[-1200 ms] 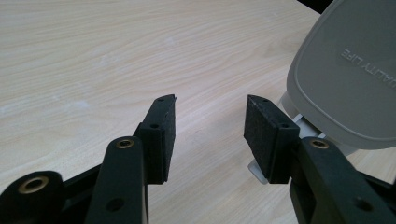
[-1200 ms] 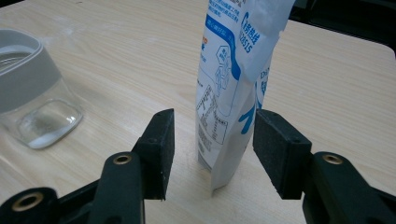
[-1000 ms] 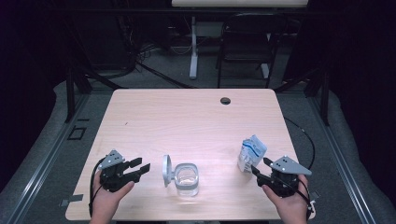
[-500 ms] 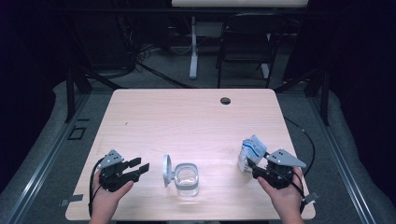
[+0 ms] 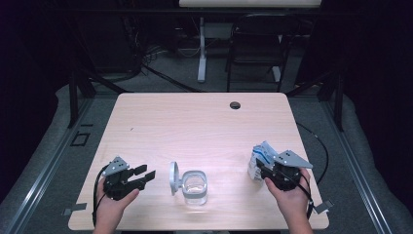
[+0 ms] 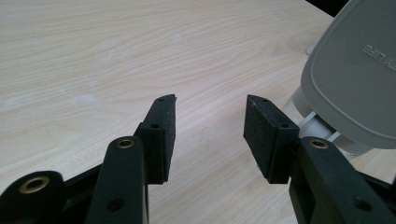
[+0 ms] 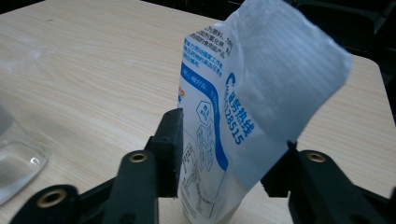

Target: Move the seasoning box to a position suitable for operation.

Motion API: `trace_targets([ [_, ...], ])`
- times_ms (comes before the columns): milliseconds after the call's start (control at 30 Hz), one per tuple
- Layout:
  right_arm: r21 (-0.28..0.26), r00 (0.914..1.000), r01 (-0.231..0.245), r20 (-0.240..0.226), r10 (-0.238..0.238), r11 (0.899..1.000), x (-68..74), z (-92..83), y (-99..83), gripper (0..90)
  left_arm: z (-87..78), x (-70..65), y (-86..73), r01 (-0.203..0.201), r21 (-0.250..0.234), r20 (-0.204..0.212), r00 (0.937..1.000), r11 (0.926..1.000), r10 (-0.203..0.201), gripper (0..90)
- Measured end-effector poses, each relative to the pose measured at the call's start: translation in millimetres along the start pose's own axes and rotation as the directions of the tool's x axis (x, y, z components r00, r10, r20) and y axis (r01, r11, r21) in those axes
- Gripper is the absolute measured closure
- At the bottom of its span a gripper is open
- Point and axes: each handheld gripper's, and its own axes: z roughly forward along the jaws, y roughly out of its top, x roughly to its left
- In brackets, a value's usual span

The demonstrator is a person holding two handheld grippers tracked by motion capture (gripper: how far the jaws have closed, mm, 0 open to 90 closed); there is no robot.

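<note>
A white and blue printed pouch (image 5: pixel 257 157) stands upright near the table's right front. My right gripper (image 5: pixel 260 168) has it between its jaws, which have just been closing. In the right gripper view the left pad touches the pouch (image 7: pixel 224 116) and the right pad is hidden behind it, so my right gripper (image 7: pixel 231 135) is shut on it. A clear container (image 5: pixel 195 187) with a grey hinged lid (image 5: pixel 174 178) standing open sits at front centre. My left gripper (image 5: pixel 146 171) rests open to its left, with nothing between the jaws (image 6: pixel 210 100); the lid (image 6: pixel 355 79) is just right of them.
The wooden table (image 5: pixel 195 126) has a dark cable hole (image 5: pixel 235 105) near its far edge. A folding chair (image 5: pixel 255 48) and a stand post (image 5: pixel 201 48) stand beyond the table. The clear container's edge (image 7: pixel 14 154) lies left of the right gripper.
My right gripper has slid a little left up to the pouch and its jaws have narrowed onto it. The left hand and the container have stayed put.
</note>
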Motion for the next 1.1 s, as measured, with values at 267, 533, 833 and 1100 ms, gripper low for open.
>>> trace_targets([
  [267,-0.047,0.9999,0.012,0.011,-0.011,0.999,-0.7,-4.9,5.7,79.6,0.8,1.4,-0.7,0.001,0.005,0.0,1.0,1.0,-0.001,54.2],
  [533,-0.027,0.9992,0.038,0.013,-0.038,0.999,2.2,-3.9,8.4,88.9,1.0,1.8,-1.1,0.003,0.008,-0.01,0.9999,1.0,-0.003,54.8],
  [833,-0.025,0.9966,0.068,-0.044,-0.069,0.997,10.9,-5.5,12.6,90.0,0.7,2.3,-1.1,0.007,-0.003,-0.006,1.0,1.0,-0.007,54.4],
  [1100,-0.054,0.9893,0.062,-0.129,-0.068,0.997,15.7,-12.6,10.8,90.0,0.3,2.4,-1.2,0.013,-0.002,-0.008,0.9999,0.9999,-0.013,54.4],
])
